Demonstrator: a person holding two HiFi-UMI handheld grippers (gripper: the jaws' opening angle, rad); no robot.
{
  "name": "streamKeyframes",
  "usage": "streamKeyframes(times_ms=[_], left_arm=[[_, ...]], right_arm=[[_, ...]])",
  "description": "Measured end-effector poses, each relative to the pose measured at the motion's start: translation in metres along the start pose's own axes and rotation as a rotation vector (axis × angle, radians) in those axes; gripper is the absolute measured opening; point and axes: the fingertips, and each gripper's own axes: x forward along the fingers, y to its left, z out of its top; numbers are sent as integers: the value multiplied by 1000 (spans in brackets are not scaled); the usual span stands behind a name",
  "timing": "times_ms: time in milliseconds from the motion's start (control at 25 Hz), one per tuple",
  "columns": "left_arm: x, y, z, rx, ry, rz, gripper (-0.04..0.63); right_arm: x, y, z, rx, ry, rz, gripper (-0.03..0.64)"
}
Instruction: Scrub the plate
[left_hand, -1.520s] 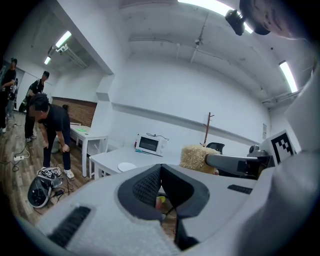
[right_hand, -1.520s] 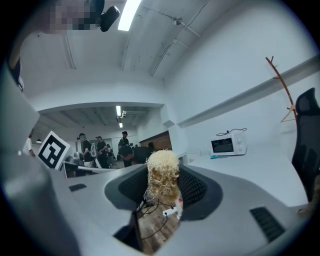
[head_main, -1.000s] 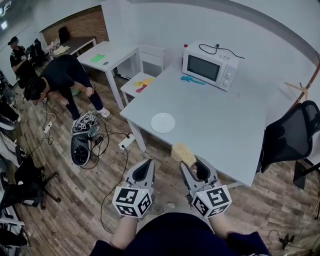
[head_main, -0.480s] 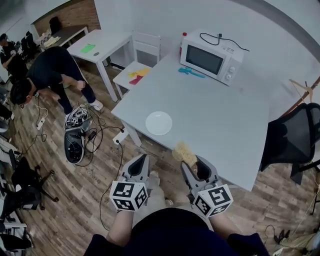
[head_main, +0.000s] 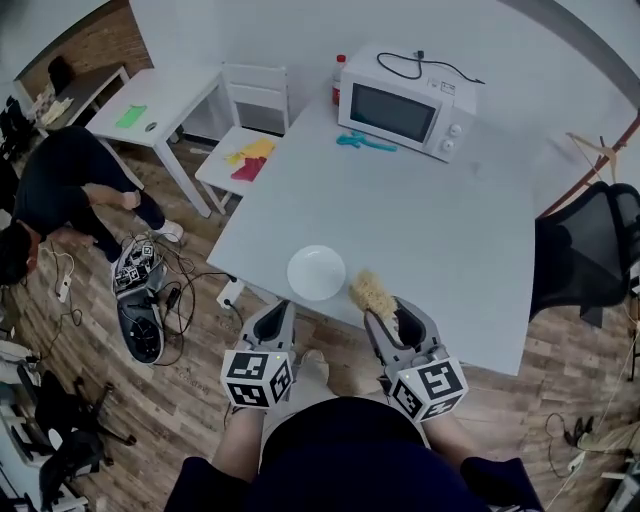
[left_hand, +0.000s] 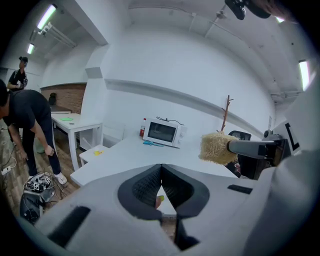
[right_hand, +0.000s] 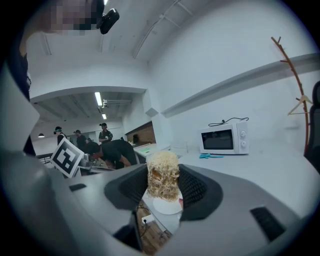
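Right tongs (head_main: 386, 314) grip the scrubber (right_hand: 162, 175), which partly hides the plate (right_hand: 167, 206).

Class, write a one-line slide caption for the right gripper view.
Right gripper shut on a scrubber, the plate showing past it on the table, microwave at the back.

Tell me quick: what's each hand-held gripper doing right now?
Left hand-held gripper: shut, empty.
Right hand-held gripper: shut on the scrubber.
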Motion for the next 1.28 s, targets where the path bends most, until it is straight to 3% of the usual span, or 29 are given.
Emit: streamKeyframes(times_ms=[440,640,720,840,1280], left_arm=[[83,74,-23,20,223,-113,18],[116,89,-49,-11,345,-234,27],[127,89,-61,-44,409,-293,165],[138,90,-82,-91,502,-351,200],[168,98,-123,-165,679,-369,202]], right_arm=[[67,-16,-15,13,38,-113,183],[82,-23,-22,28,62,-168,183],[86,-26,-24,30,71,-190,183],[88,-28,-30,33,88,-226,183],[89,-37,-35,40,117,-279,184]])
